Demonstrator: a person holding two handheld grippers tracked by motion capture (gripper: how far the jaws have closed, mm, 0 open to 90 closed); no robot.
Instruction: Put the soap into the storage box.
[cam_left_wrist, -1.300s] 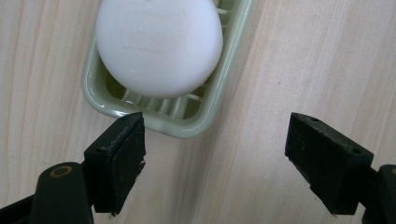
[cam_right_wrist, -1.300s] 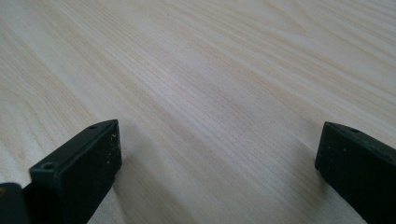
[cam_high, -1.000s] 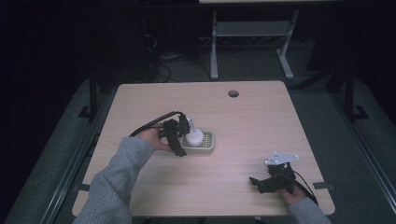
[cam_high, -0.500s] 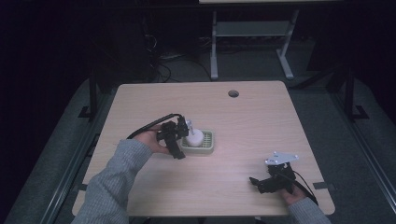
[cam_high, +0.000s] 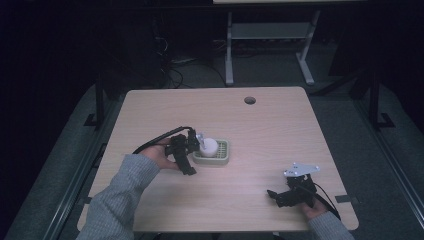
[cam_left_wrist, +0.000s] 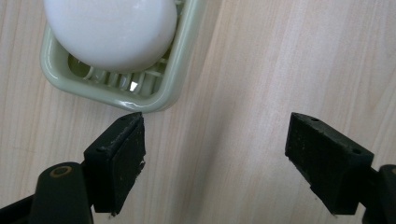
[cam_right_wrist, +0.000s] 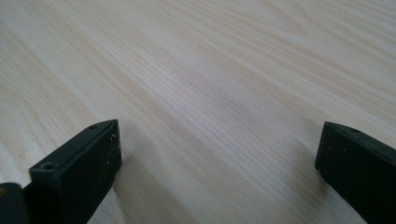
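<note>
High view shows the left claw (cam_high: 192, 150) just left of the green soap dish (cam_high: 223, 156), which sits near the desk's (cam_high: 260, 130) middle with the white soap (cam_high: 208, 145) lying in it, while the right claw (cam_high: 280, 196) rests well apart toward the near right corner. Left gripper view has that claw gaping wide, one jaw almost touching the dish corner (cam_left_wrist: 140, 100), so a careless push could shove the dish or tip the rounded soap (cam_left_wrist: 109, 30) out. Right gripper view finds its claw (cam_right_wrist: 217, 163) wide too, over bare desk (cam_right_wrist: 210, 70), posing little risk.

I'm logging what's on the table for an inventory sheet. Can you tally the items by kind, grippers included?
Soap bar: 1
Soap dish: 1
Grippers: 2, left gripper and right gripper
Total: 4
</note>
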